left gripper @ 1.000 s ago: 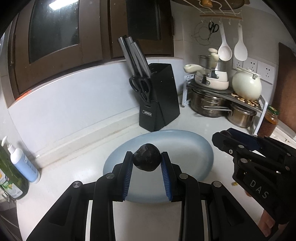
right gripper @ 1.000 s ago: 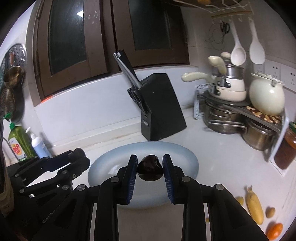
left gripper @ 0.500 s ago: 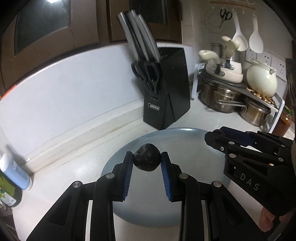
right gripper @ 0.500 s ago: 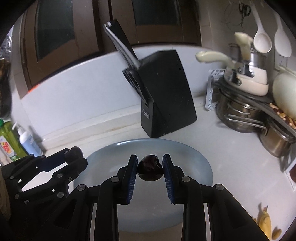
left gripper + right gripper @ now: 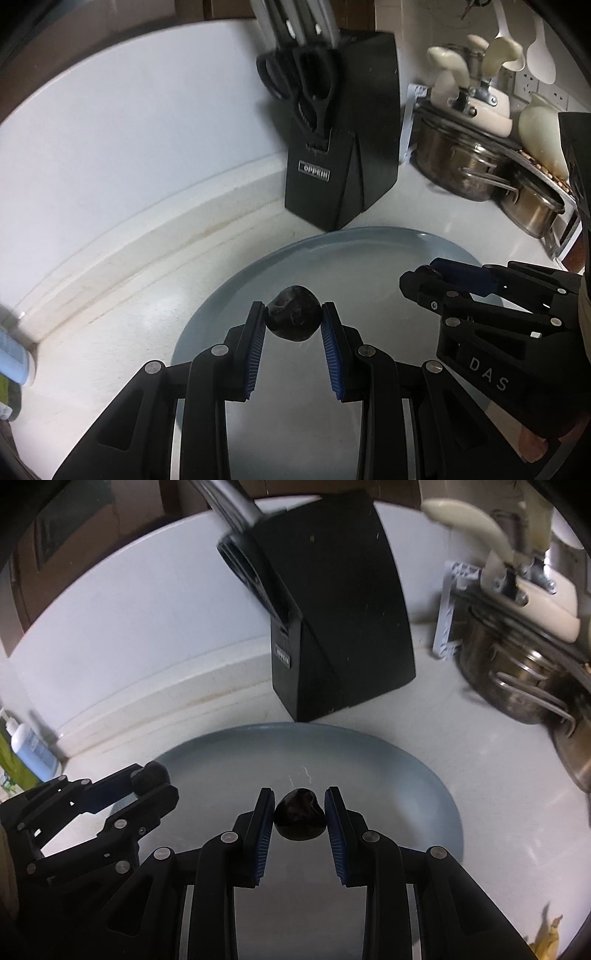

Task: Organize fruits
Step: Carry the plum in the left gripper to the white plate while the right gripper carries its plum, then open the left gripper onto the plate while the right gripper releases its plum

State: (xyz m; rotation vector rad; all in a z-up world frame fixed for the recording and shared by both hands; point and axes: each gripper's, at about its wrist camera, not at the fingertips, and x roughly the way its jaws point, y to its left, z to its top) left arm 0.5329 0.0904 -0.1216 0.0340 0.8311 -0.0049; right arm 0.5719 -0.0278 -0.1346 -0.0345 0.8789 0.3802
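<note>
My left gripper (image 5: 293, 319) clamped on a dark wrinkled round fruit (image 5: 293, 317), my right gripper (image 5: 300, 814) pinching a glossy dark fruit (image 5: 300, 819), both above the pale blue oval plate (image 5: 369, 247), black knife block (image 5: 343, 147) behind the plate

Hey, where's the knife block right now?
The knife block stands on the white counter against the backsplash, just behind the far rim of the blue plate, left of the steel pots in both wrist views.
</note>
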